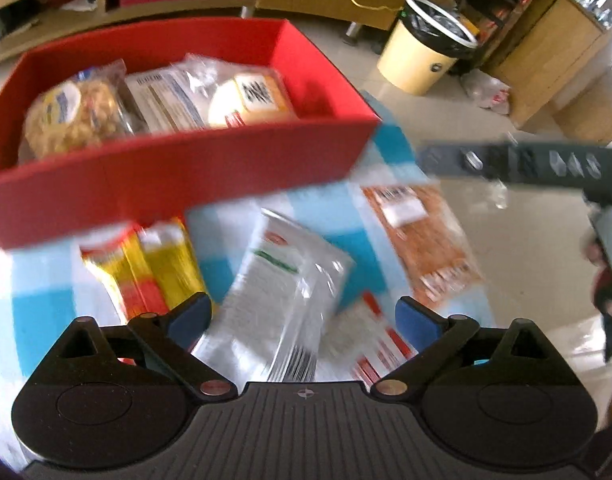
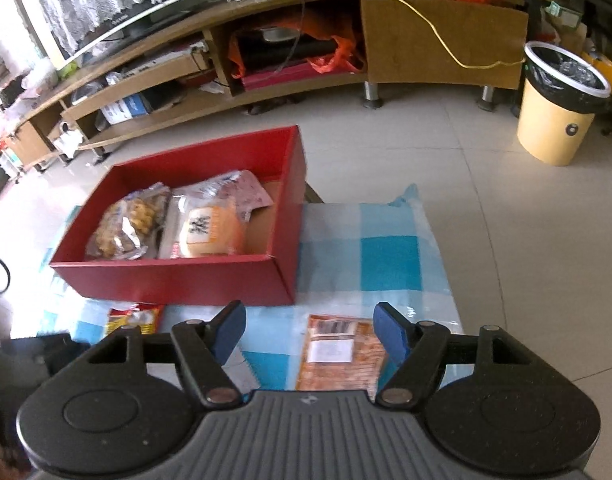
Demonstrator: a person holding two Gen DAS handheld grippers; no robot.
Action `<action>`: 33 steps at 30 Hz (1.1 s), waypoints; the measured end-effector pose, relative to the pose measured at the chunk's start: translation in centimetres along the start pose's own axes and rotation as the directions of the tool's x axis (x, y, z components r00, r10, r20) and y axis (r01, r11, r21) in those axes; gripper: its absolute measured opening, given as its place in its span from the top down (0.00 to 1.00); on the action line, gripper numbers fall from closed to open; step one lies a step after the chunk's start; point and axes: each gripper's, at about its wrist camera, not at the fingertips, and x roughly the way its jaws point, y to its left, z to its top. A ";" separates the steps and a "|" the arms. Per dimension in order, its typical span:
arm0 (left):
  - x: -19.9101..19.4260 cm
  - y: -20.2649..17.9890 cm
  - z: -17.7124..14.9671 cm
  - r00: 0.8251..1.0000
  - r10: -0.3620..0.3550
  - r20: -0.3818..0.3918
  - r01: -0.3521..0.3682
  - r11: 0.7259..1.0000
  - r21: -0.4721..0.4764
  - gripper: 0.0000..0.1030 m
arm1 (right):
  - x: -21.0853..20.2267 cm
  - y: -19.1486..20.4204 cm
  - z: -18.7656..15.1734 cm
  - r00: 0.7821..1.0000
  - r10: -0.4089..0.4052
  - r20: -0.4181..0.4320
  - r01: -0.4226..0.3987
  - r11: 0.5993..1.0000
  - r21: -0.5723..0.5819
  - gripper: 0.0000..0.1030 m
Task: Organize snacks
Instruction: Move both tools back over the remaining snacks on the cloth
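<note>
Left wrist view is blurry. The left gripper (image 1: 304,316) has its two blue fingers (image 1: 194,314) spread wide, and nothing is between them. It hangs just above a silver snack bag (image 1: 282,292) on the blue and white checked cloth (image 1: 38,304).

The red box (image 1: 178,172) is the big thing to look from. Inside the red box sit a bag of brown puffy snacks (image 1: 76,114), a clear bag with a white label (image 1: 166,98) and a pale round bun with black writing (image 1: 250,98). In front of the red box, on the cloth, lie a yellow and red pack (image 1: 146,272), the silver bag, an orange pack (image 1: 424,240) and a red and white pack (image 1: 376,344) partly under the silver bag. To the right of the red box, a dark bar (image 1: 522,162) reaches in from the side.

In the right wrist view, the right gripper (image 2: 310,334) is wide too and holds nothing. It hangs in front of the red box (image 2: 186,280), above the orange pack (image 2: 342,354). Far behind the red box, to its right, stands a yellow trash bin (image 2: 554,124) on the floor.
</note>
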 end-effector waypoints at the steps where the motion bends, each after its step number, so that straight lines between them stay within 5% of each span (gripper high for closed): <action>1: 0.0 -0.6 -0.3 1.000 -0.001 -0.007 0.001 1.000 0.004 0.03 | -0.2 0.2 0.0 1.000 0.004 0.002 -0.004 1.000 -0.005 0.34; 7: 0.6 -3.0 -0.7 0.997 0.082 0.008 -0.082 0.994 0.075 0.03 | -1.8 0.2 -0.6 0.999 0.028 0.017 -0.027 1.000 -0.013 0.33; 12: 3.0 -3.0 0.9 0.991 0.132 -0.027 -0.131 0.991 0.021 0.03 | -2.5 -0.9 -0.7 0.999 0.023 0.025 -0.023 1.000 0.007 0.32; 17: 4.2 -3.8 0.4 0.973 0.225 -0.046 -0.222 0.973 0.064 0.23 | -2.2 -1.7 -0.1 0.999 0.031 0.017 -0.031 0.998 0.050 0.32; 22: 2.2 -2.8 -0.9 0.980 0.179 -0.084 -0.179 0.984 0.007 0.40 | -2.2 -0.7 -0.2 0.998 0.054 0.011 -0.055 0.998 0.018 0.32; 33: -2.8 -2.5 -6.8 0.981 0.176 -0.088 -0.180 0.982 -0.048 0.45 | -1.2 2.3 -2.4 0.994 0.073 -0.076 -0.080 0.992 -0.093 0.32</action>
